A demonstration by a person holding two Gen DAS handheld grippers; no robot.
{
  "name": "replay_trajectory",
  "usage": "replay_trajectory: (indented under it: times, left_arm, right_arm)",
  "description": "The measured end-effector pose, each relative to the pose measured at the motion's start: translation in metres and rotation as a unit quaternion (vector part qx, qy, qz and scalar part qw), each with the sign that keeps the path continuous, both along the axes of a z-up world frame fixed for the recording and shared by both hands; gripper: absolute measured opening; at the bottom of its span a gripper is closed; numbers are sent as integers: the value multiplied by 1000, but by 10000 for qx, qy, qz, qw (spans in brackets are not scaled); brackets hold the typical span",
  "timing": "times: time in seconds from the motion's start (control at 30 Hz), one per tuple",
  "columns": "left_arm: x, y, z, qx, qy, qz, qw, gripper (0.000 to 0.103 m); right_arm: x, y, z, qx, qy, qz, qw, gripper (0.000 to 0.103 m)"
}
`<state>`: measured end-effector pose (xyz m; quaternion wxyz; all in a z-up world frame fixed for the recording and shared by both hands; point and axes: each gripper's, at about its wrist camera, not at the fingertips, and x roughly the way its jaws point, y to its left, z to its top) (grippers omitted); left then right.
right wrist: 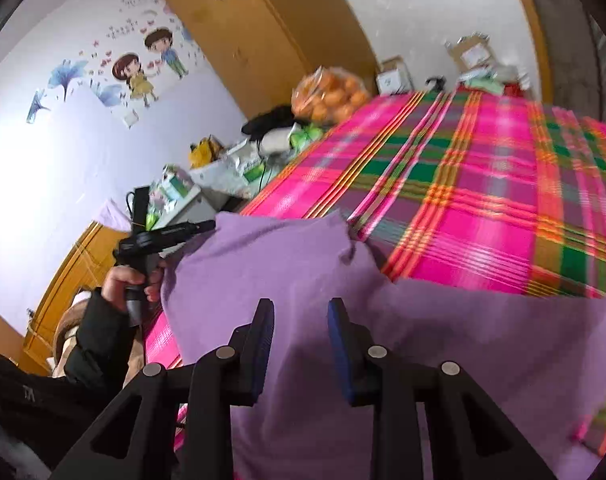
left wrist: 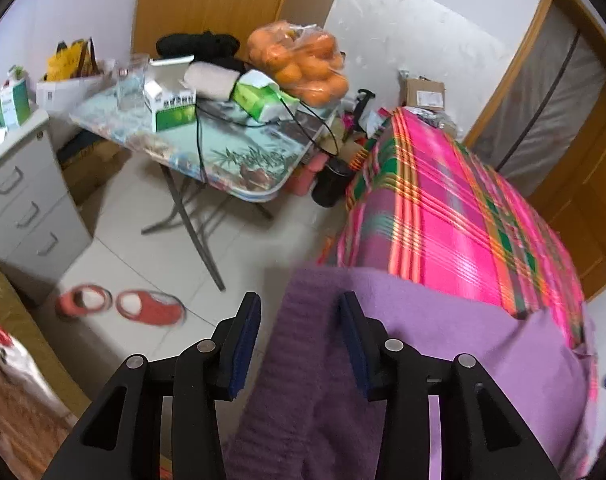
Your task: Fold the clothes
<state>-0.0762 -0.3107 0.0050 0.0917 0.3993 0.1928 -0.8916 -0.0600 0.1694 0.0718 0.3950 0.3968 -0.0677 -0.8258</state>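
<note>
A purple knit garment point(left wrist: 443, 340) lies over the near end of a bed covered with a pink, green and orange plaid sheet point(left wrist: 443, 208). One ribbed edge of it hangs down off the bed. My left gripper point(left wrist: 299, 312) is open, and that hanging edge runs up between its blue-padded fingers with a gap on the left side. In the right wrist view the same garment point(right wrist: 283, 264) spreads across the plaid sheet point(right wrist: 463, 184). My right gripper point(right wrist: 301, 316) hovers open just above the cloth, with nothing pinched. A hand point(right wrist: 123, 276) in a dark sleeve holds the left tool at the garment's left corner.
A folding table point(left wrist: 243, 152) left of the bed carries a bag of oranges point(left wrist: 303, 60), boxes and a cable. A grey drawer cabinet point(left wrist: 23, 200) stands at the far left. Red slippers point(left wrist: 143, 304) lie on the tiled floor. Boxes sit beyond the bed's far end.
</note>
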Motion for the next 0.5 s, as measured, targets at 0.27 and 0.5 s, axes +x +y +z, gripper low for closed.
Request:
replay_trajectory:
  times: [0.27,0.5]
  left_arm:
    - [11,1,7,-81,172,97,9998,41]
    - [71,16,36,14,921,71,9957,41]
  right_arm:
    - [70,73,38,-710,1018,-801,9890,35]
    - [98,63,8,-138,720,-819,9939,38]
